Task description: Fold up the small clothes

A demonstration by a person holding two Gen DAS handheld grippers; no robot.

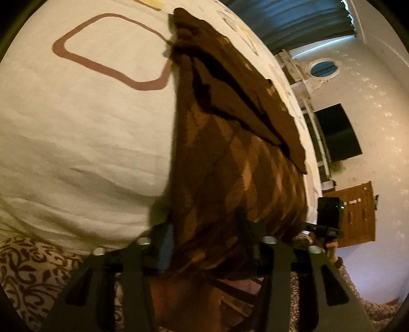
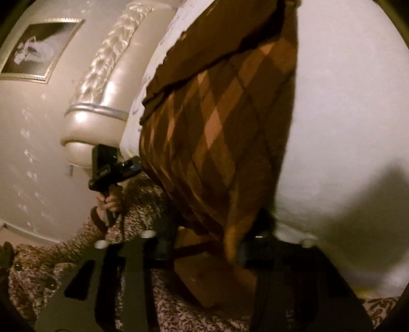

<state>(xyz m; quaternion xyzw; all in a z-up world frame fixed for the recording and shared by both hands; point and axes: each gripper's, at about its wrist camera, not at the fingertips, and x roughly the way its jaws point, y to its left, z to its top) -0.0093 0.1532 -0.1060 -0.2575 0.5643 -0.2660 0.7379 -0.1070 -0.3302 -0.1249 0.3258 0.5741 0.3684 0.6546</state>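
Both grippers (image 1: pixel 204 245) (image 2: pixel 202 242) pinch the brown garment's (image 1: pixel 230 153) near edge.

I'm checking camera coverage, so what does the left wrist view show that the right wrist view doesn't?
Left wrist only: a brown outlined square printed on the sheet, blue curtains, a dark wall-mounted screen and a wooden cabinet. Right wrist only: a framed picture and a padded headboard. Both: the brown diamond-patterned garment on the white bedsheet.

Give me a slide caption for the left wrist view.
Left gripper lifts the near edge of a brown argyle garment off the white bedsheet.
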